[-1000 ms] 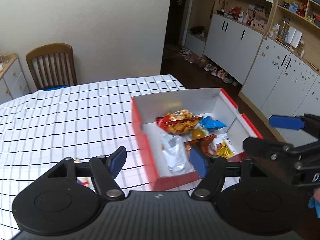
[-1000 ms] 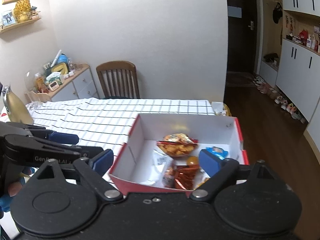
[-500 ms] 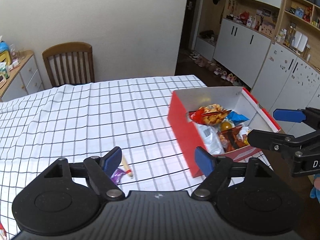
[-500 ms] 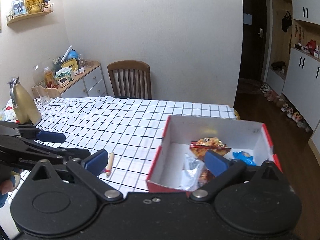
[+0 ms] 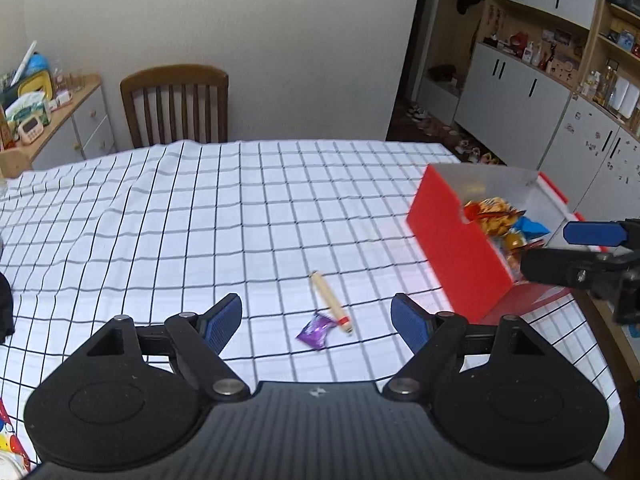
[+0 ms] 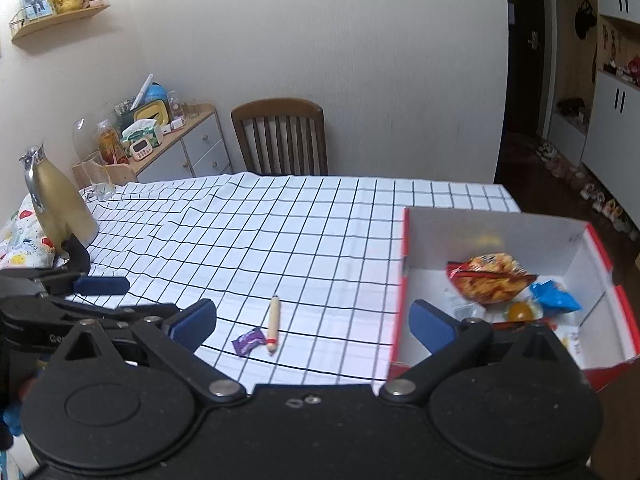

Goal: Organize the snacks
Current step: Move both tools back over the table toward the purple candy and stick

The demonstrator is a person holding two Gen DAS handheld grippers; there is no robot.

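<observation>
A red box (image 5: 452,240) (image 6: 496,224) with white inner walls sits at the table's right end. Inside it lie an orange chip bag (image 6: 490,278), a blue packet (image 6: 554,296) and other wrappers. A purple candy (image 5: 315,331) (image 6: 249,341) and a tan sausage stick (image 5: 331,303) (image 6: 273,325) rest side by side on the checked tablecloth (image 5: 200,216). My left gripper (image 5: 316,322) hovers open just in front of the candy and stick, holding nothing. My right gripper (image 6: 312,326) is open too, empty, between the stick and the box.
A wooden chair (image 5: 176,106) stands at the table's far side. A gold kettle (image 6: 60,196) and a glass (image 6: 96,176) stand at the far left of the table. A sideboard (image 6: 176,148) with clutter lines the left wall, white cabinets (image 5: 520,92) the right.
Both grippers swung left, away from the box, so the candy and sausage stick now lie ahead of the left gripper. Both stayed open and empty.
</observation>
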